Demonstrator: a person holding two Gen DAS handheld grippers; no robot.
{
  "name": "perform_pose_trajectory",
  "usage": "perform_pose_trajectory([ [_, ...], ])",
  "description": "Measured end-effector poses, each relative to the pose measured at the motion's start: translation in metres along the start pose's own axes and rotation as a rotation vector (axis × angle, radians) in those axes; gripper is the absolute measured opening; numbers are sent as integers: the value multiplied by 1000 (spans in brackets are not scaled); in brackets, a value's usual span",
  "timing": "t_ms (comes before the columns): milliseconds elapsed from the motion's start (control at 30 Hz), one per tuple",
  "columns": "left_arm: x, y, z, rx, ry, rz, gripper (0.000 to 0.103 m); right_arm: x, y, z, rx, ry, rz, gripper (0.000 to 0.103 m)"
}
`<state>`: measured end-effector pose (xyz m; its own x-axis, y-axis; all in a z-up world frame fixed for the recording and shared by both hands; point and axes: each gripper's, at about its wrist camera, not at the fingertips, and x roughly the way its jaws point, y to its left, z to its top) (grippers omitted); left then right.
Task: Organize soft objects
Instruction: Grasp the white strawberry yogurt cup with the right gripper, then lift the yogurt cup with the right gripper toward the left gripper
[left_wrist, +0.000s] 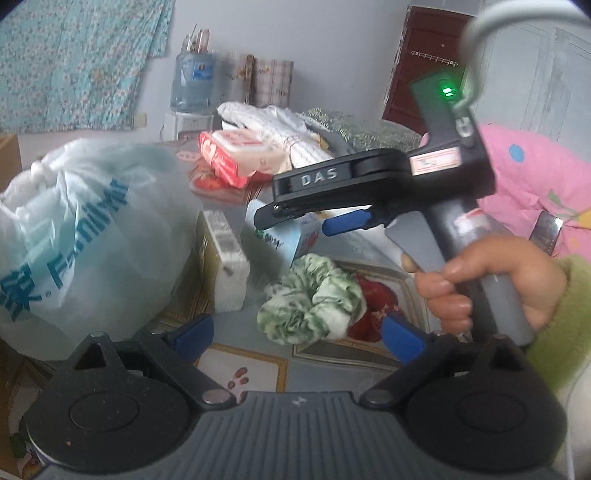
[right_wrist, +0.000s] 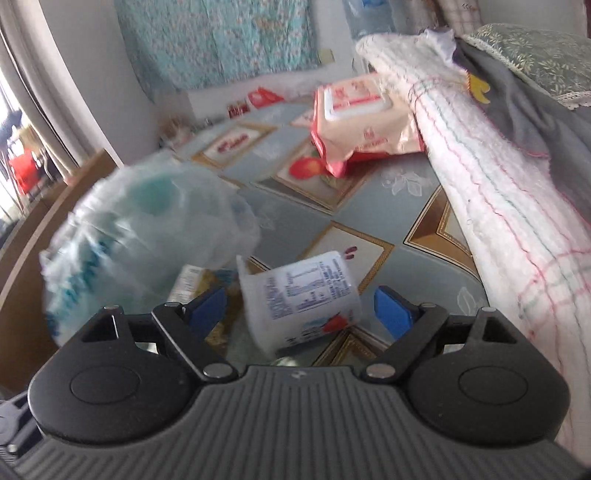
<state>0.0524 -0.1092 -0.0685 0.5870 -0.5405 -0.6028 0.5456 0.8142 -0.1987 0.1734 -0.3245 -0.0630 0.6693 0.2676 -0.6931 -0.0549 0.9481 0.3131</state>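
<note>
A green-and-white scrunchie (left_wrist: 312, 299) lies on the glass-topped table (left_wrist: 247, 365). My left gripper (left_wrist: 297, 338) is open, its blue pads (left_wrist: 192, 334) apart on either side of the scrunchie's near edge without touching it. A white yogurt cup (right_wrist: 299, 295) lies on its side. My right gripper (right_wrist: 300, 306) is open around it, with a gap at each blue pad (right_wrist: 393, 308). In the left wrist view a hand (left_wrist: 491, 288) holds the right gripper (left_wrist: 306, 221) above the cup (left_wrist: 291, 236) and behind the scrunchie.
A filled plastic bag (left_wrist: 74, 240) (right_wrist: 140, 236) stands at the left beside a yellowish box (left_wrist: 221, 254). A pink wet-wipes pack (right_wrist: 354, 122) and a folded white towel (right_wrist: 498, 206) lie further back and right. A pink quilt (left_wrist: 535, 192) is at the right.
</note>
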Motion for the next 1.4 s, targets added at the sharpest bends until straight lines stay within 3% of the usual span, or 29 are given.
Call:
perform_pose_trajectory([
  [167,-2,5,-2,5,4,-2,98,10,-5,-1,2,16,-17,82],
  [200,-1,6,-3,5,4,-3,98,10,-9,-1,21,12,3,71],
  [333,-6,5,-6,5,1,-3,98,4,-30,0,169,-15,85,68],
  [500,-16,6,-8,-2,-19,-1,98,-2,-69,-3,407,-27,233,67],
  [633,-28,4,-11,0,-32,1,98,-30,-67,-10,435,-61,323,67],
  [767,-44,-4,-13,22,-44,1,98,-63,-51,-25,445,-66,474,67],
  [900,-63,-10,-18,38,-61,7,98,-71,-30,-41,466,-8,613,67],
  [1033,-77,-9,-24,30,-65,53,99,-52,-8,-61,518,102,724,67],
  [1267,-86,9,-33,-53,-27,123,99,0,25,-97,618,313,742,68],
  [1400,-80,15,-35,-80,-10,134,98,7,34,-102,616,343,708,69],
])
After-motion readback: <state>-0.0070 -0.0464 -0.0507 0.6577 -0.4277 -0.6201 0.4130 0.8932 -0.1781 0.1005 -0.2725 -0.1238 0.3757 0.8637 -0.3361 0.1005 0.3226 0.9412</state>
